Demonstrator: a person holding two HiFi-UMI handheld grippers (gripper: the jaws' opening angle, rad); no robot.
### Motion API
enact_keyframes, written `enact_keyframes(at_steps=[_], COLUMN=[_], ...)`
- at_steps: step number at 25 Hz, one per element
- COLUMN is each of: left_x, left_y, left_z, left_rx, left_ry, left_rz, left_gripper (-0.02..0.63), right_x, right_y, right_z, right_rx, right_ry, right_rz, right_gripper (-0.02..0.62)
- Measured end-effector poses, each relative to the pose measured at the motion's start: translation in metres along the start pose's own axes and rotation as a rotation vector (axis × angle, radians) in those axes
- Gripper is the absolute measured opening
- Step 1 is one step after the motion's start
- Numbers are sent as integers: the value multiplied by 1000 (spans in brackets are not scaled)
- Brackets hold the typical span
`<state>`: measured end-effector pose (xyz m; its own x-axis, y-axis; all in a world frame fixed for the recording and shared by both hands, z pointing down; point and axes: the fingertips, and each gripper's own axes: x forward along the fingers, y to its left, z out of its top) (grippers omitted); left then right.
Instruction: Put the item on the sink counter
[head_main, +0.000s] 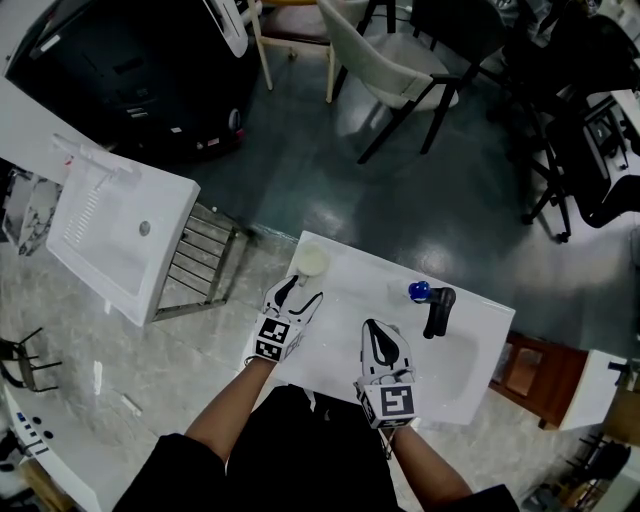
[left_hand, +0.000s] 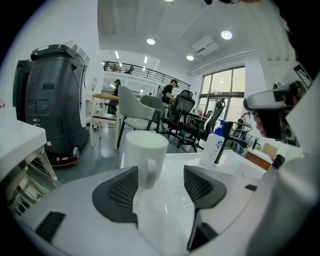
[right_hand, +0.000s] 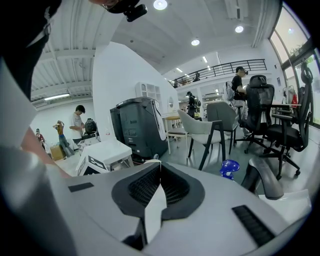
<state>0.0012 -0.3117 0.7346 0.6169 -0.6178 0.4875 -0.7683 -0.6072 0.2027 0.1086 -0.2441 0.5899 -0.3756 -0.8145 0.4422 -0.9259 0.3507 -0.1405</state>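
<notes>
A white mug (head_main: 311, 262) stands upright at the far left corner of the white sink counter (head_main: 345, 300). My left gripper (head_main: 297, 292) sits just behind it, open, its pads clear of the mug. In the left gripper view the mug (left_hand: 145, 155) stands just beyond the left gripper (left_hand: 160, 186), its handle turned toward the gap between the jaws. My right gripper (head_main: 378, 335) hovers over the counter's middle, shut on nothing. Seen in its own view, the right gripper (right_hand: 159, 187) has its pads pressed together.
A black faucet (head_main: 437, 310) and a soap bottle with a blue pump (head_main: 419, 291) stand by the basin at the right. A second white sink unit (head_main: 120, 235) with a metal rack (head_main: 205, 260) is at the left. Chairs (head_main: 395, 60) and a black machine (head_main: 140, 70) lie beyond.
</notes>
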Motion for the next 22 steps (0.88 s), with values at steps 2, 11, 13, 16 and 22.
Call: enact_keyframes(at_steps=[2,11,13,16,22], left_x=[-7,-67,-82,-106,-166], left_y=[2,-13,-26,-53,-80], left_z=[5,45,52,62,73], left_rx=[-5,-45,-63,-83,-120], left_ry=[-15,-132,-149,-167,-153], left_rz=[13,19,-7,-56,25], left_gripper=[284,284,282,264,35], right_x=[-2,-18,-27,-43,-92], right_y=[2,17,23,33,55], right_z=[-1,16,23,23,20], right_rx=[1,4,19,11,38], right_ry=[6,-45,-66,-78,-107], right_rz=[3,-7,-19,-48,-137], right_gripper=[29,29,29,29,29])
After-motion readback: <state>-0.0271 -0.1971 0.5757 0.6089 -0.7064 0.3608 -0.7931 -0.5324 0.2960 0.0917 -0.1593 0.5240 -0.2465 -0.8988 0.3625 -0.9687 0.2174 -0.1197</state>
